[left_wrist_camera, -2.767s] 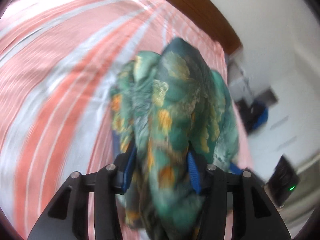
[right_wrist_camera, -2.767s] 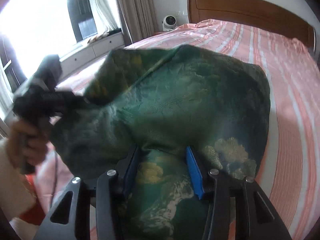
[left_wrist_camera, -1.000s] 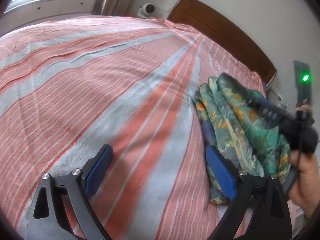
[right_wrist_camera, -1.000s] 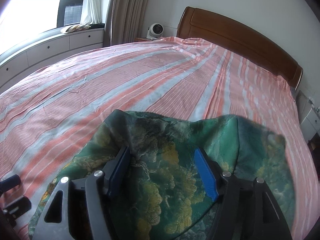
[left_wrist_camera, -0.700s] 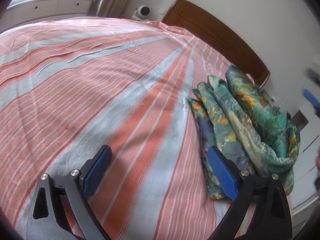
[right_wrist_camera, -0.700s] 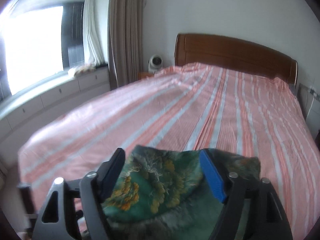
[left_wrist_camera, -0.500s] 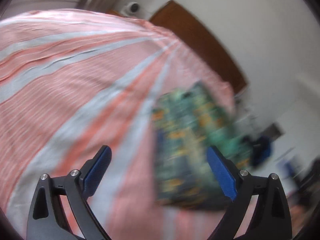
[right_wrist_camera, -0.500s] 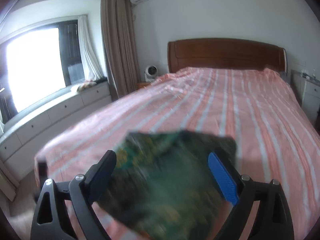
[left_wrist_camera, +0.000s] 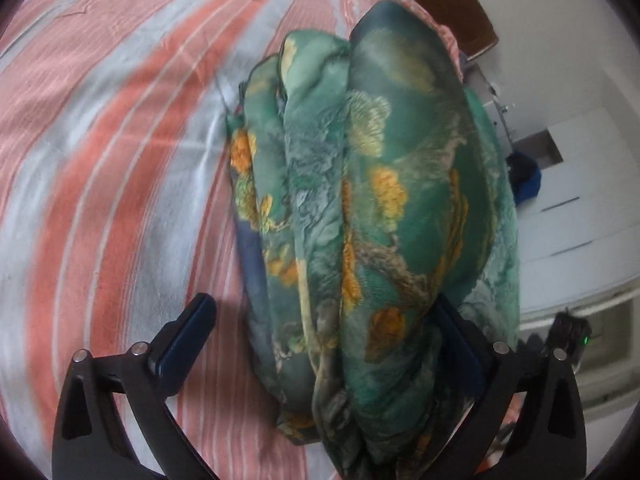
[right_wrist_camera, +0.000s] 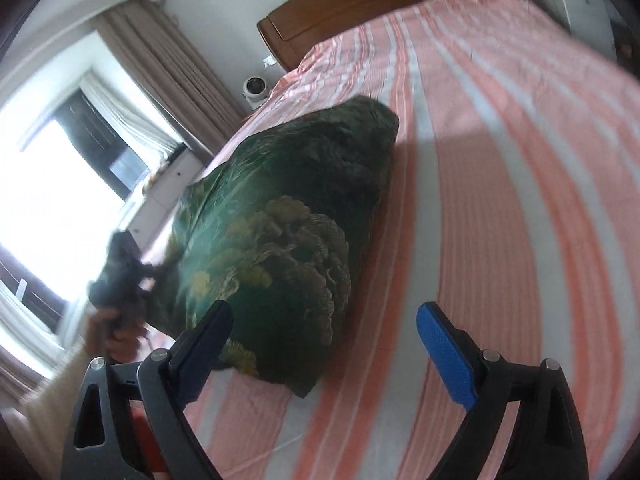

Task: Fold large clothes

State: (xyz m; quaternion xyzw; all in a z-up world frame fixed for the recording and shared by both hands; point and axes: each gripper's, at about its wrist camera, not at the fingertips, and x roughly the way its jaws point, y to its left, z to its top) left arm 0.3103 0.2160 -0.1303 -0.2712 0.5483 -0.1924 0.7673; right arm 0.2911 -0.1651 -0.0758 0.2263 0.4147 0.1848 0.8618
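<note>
The left gripper (left_wrist_camera: 326, 344) is opening wide around a puffy, folded green floral garment (left_wrist_camera: 384, 208) lying on the bed's ribbed pink-striped sheet (left_wrist_camera: 100, 168). The right gripper (right_wrist_camera: 324, 344) gapes empty beside it; a glossy wooden headboard (right_wrist_camera: 360, 4) lies beyond.

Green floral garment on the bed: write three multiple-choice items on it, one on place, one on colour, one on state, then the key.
1. Where does the green floral garment lie?
A. on the striped bedsheet
B. on the floor
C. on the windowsill

2. What colour are the sheet's stripes?
A. blue and yellow
B. salmon pink and white
C. plain grey

3. How does the right gripper stand?
A. shut on the garment
B. open, holding nothing
C. shut on the sheet

Key: A, the bundle rests on the sheet; B, pink and white bands show; B, its blue pads stand apart over bare sheet.
</note>
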